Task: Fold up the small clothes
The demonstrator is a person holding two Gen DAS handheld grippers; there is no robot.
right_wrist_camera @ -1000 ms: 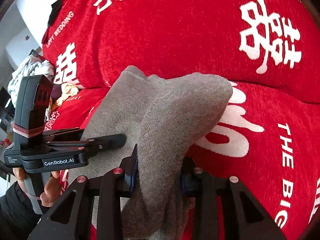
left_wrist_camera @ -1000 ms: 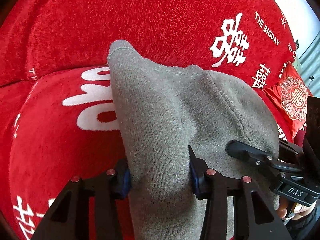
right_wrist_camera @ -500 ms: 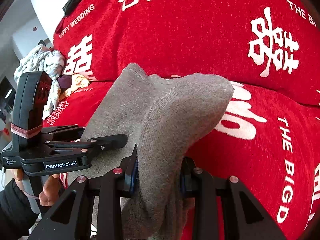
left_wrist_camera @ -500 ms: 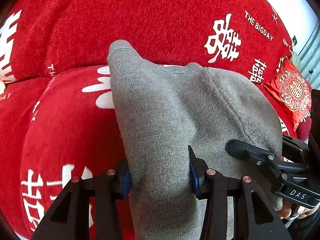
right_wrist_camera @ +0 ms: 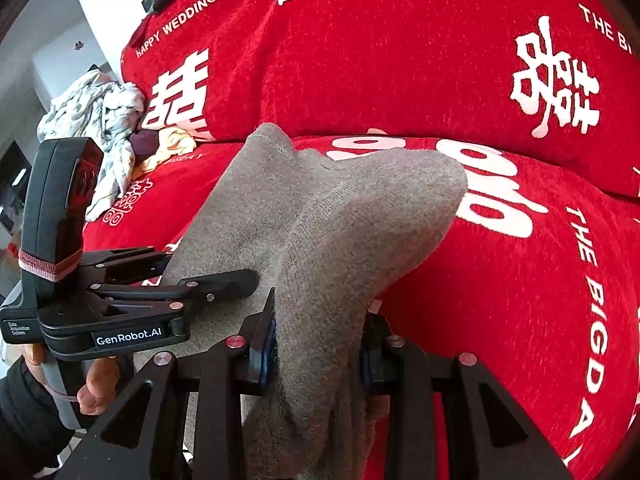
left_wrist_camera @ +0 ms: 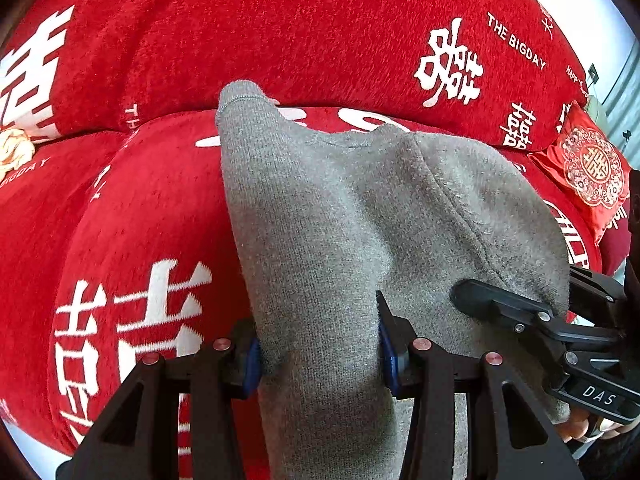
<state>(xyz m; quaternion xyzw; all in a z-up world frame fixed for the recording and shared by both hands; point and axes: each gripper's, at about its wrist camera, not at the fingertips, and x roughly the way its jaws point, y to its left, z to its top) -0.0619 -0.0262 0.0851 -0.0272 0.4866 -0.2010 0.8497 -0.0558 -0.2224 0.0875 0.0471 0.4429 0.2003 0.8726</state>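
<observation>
A red sofa cover [left_wrist_camera: 320, 40] with white lettering, a small red embroidered cushion [left_wrist_camera: 588, 168] and crumpled pale cloth [right_wrist_camera: 92, 112].

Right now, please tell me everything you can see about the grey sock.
The grey sock is a knitted, slightly fuzzy fabric, plain grey with no pattern. It is held up in front of the red sofa cover, draped and partly doubled over. The left hand-held gripper is closed on one part, the right hand-held gripper on another, each pinching bunched cloth. A hemmed corner sticks upward; a rounded end points sideways. Its lower part hangs below the fingers.
</observation>
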